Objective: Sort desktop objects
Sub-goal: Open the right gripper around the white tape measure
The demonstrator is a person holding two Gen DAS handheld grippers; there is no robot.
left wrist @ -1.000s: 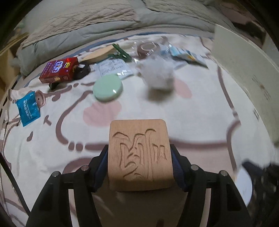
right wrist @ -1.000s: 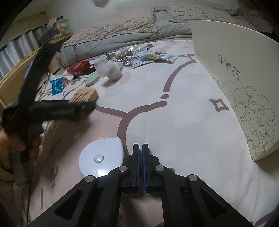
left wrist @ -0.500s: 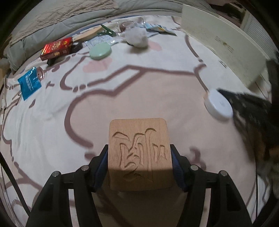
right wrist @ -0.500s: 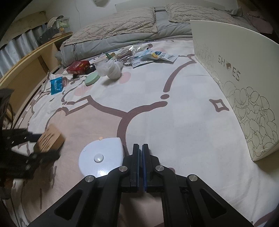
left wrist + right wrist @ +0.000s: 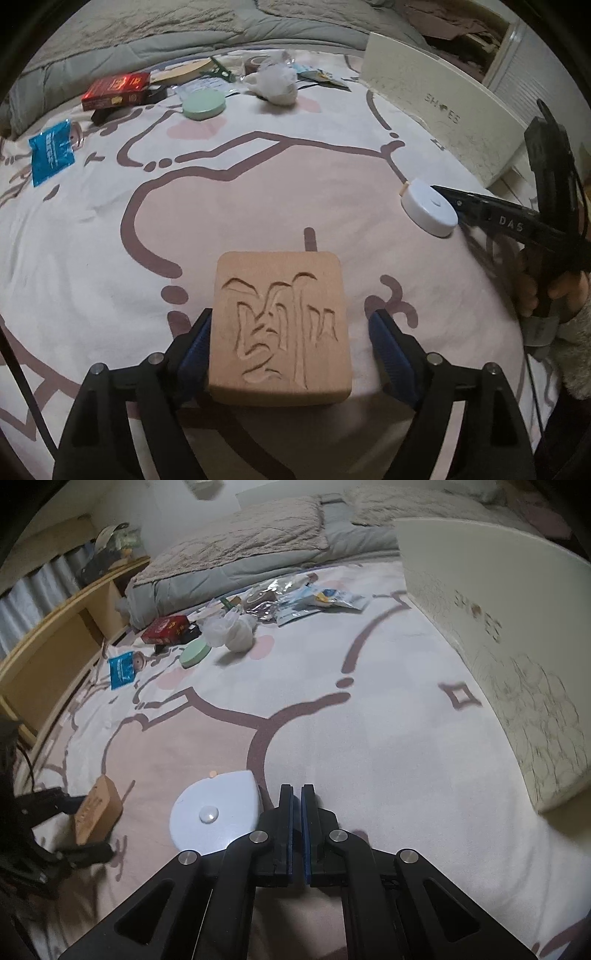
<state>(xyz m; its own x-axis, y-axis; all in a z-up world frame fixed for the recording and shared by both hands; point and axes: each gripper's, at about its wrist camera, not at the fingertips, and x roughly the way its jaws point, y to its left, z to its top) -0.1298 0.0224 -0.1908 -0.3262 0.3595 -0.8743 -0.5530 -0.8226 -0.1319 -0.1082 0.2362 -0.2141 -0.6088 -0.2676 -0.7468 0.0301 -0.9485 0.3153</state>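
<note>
Since a second ago you carried the carved wooden block [image 5: 280, 328] to the near bedspread [image 5: 258, 206]; your left tongs [image 5: 290, 339] were opening, pads clear on the right. Right tongs [image 5: 296, 808] stayed closed, empty, beside the white round case [image 5: 218, 808]. Far clutter awaited sorting.

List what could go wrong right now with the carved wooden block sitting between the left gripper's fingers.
1. The left gripper has its jaws opening; the square carved wooden block shows a gap on one side but still sits against the other blue pad, so pulling away could drag or tip it.
2. The patterned bedspread looks soft, so the block may settle tilted.
3. The round white puck-shaped device and shut right gripper lie close by; a sideways move could knock them.
</note>
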